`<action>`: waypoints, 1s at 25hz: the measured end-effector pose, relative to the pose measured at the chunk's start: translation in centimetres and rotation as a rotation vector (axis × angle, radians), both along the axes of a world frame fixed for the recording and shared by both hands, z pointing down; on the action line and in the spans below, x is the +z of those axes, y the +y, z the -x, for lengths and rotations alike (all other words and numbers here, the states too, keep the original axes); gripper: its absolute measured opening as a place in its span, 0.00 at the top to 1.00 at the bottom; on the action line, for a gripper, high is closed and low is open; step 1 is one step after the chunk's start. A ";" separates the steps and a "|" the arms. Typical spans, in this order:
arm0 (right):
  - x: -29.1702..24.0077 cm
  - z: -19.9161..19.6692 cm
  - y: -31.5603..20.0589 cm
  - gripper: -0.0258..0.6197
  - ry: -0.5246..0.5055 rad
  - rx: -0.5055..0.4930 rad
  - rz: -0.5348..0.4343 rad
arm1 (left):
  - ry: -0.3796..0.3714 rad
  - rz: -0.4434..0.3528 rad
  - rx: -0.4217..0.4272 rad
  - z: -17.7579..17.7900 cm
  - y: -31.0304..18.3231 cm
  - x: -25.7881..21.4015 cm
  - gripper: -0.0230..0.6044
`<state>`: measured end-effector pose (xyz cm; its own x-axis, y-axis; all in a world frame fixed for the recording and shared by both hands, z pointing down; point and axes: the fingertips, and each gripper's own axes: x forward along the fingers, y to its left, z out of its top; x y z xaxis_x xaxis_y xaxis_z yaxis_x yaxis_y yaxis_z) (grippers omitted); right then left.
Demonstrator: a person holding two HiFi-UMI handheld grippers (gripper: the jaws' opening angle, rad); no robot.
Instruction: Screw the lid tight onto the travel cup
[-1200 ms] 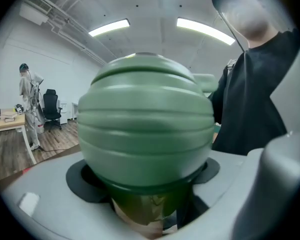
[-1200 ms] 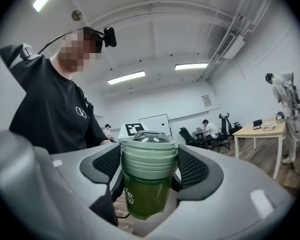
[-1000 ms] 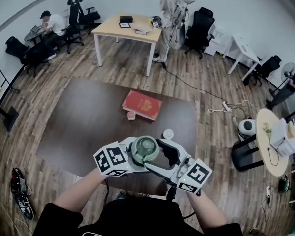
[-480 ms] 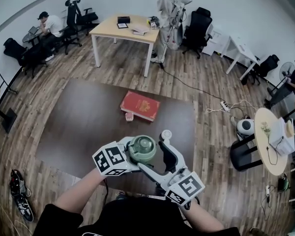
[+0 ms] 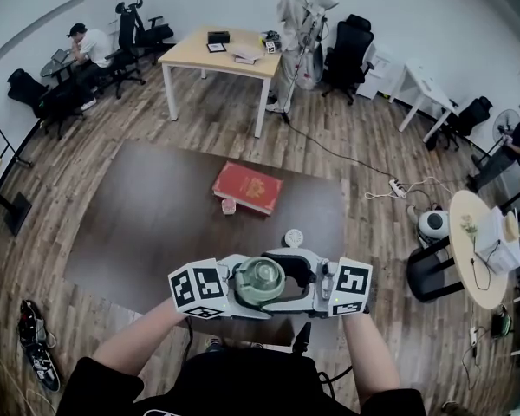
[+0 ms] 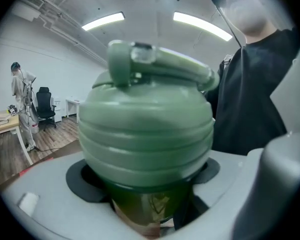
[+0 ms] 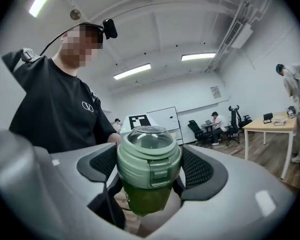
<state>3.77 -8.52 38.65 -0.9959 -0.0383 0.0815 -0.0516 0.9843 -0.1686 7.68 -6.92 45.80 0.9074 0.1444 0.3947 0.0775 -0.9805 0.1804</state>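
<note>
From the head view we see the dark desk spread below us, with a red book lying well beyond our hands; neither gripper view shows them. The left gripper and right gripper meet from opposite sides over the desk's near edge, with the travel cup between them. Only the left gripper view shows its jaws closed on the cup's dark green body just under the lid. Only the right gripper view shows its jaws standing either side of the lid and opening, the pads close beside it. A small white round thing sits on the desk just beyond the cup. Half a second ago the right gripper was swung back toward us at an angle, off the lid; now it lies level, facing the left.
</note>
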 end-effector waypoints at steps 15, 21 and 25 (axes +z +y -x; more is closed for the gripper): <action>0.7 0.1 -2.8 0.32 0.070 0.926 0.032 | -0.010 -0.101 -0.224 0.0 -4.0 0.9 0.30; -1.1 -1.0 -1.8 0.30 -0.071 0.534 0.009 | 0.045 -0.081 -0.188 -0.1 -3.5 -0.5 0.30; -0.6 -2.1 -0.9 0.31 -0.030 0.274 -0.040 | 0.045 -0.081 -0.117 -0.4 -1.8 -1.0 0.30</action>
